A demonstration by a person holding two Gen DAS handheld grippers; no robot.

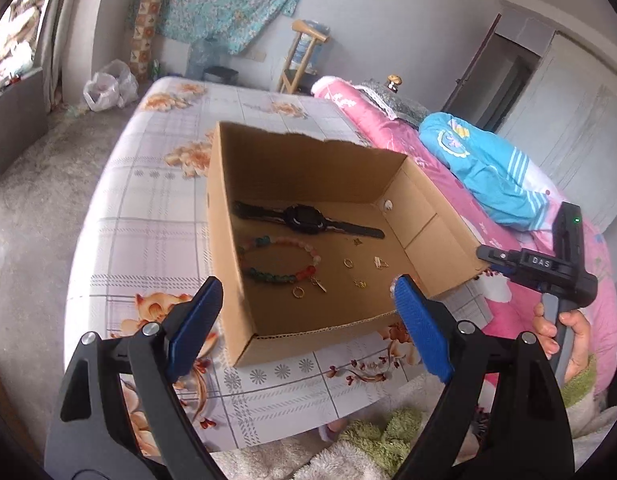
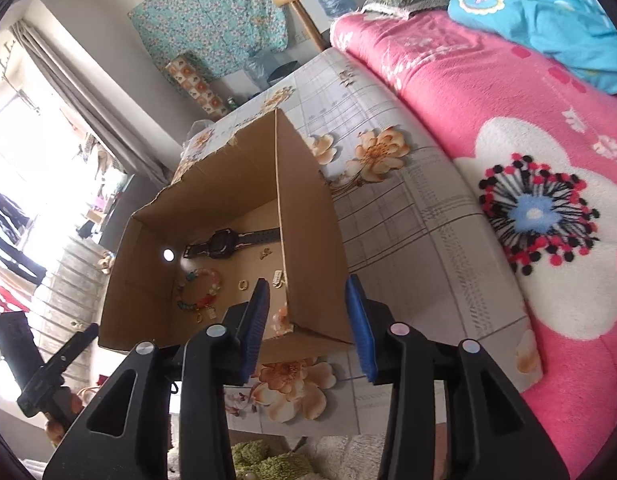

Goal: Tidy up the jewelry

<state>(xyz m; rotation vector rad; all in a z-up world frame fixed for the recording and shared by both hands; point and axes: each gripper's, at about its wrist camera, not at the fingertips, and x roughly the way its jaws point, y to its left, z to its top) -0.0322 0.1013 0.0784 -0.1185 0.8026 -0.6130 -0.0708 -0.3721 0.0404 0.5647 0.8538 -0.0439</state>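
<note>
Lit by soft daylight from a blown-out window [image 2: 24, 168] at left; shadows faint; strongly bent and darkened at the round fisheye edges; slightly soft throughout.

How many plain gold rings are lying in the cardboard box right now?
2. One gold ring lies mid-floor, right of the bead bracelet; the other ring lies by the bracelet's near end. Other small gold pieces nearby are too tiny to identify.

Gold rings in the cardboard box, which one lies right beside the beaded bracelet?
The gold ring nearest the box's front edge, next to the colourful beaded bracelet's small charm. The other gold ring lies apart on bare cardboard.
</note>
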